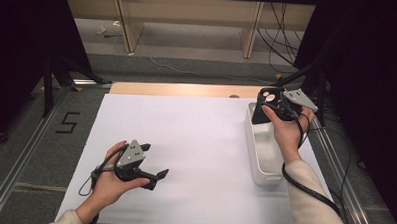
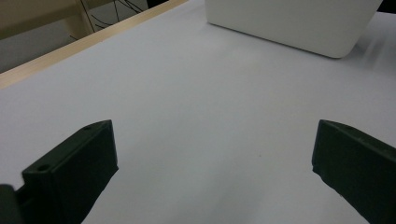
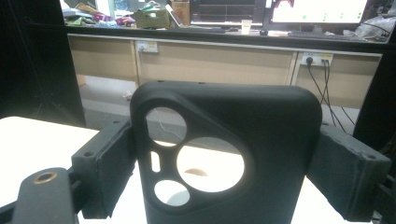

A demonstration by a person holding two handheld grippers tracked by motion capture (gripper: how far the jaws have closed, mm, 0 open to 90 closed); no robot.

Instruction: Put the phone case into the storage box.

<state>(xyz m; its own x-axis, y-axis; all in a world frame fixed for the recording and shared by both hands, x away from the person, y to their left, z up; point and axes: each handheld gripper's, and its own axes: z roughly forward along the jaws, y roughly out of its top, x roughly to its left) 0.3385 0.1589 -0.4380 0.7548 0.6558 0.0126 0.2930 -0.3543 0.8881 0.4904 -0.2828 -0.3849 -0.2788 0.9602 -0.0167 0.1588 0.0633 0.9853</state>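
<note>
I see the white table [image 1: 185, 141] with a white bin [image 1: 265, 159] along its right edge. My right gripper [image 1: 274, 105] has its jaws clamped on a black phone case [image 3: 224, 154], held upright above the bin's far end. My left gripper [image 1: 152, 163] rests low over the table, jaws spread wide with nothing between them.

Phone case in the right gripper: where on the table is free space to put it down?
The white mat is bare from its left edge to the white bin, except where the left gripper hovers near the front. The bin looks empty too. The phone case, held by the right gripper, hangs over the bin's far end.
</note>
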